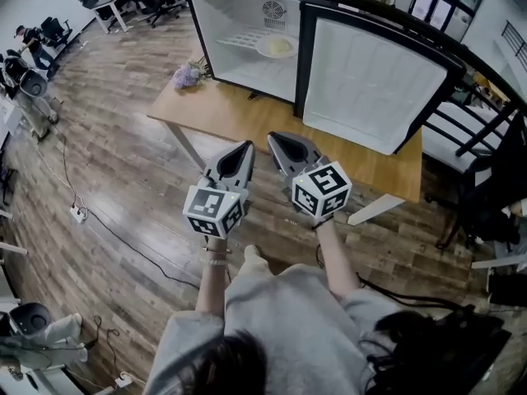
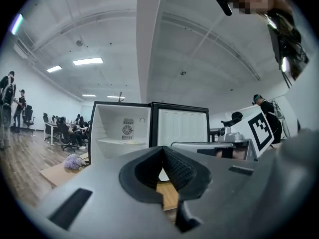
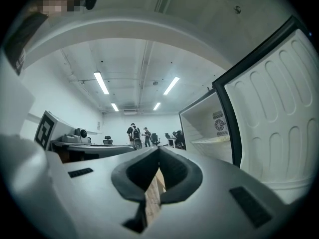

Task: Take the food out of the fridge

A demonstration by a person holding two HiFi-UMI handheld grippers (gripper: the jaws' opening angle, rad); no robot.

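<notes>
Fridge (image 1: 216,25) open on the table (image 1: 239,120), food (image 1: 277,46) inside on the shelf
The food is a pale portion on a white plate (image 1: 261,49), sitting on the wire shelf in the fridge's upper part, under the round fan grille (image 1: 273,10) on the back wall. The door (image 1: 372,85) stands wide open to the right. The left gripper (image 1: 244,147) and right gripper (image 1: 273,139) are held level and side by side at the table's near edge, pointing toward the fridge and well apart from the food. Each gripper's fingers are pressed together at the tips with nothing between them. Purple flowers (image 1: 188,76) lie on the table by the fridge's left corner
</notes>
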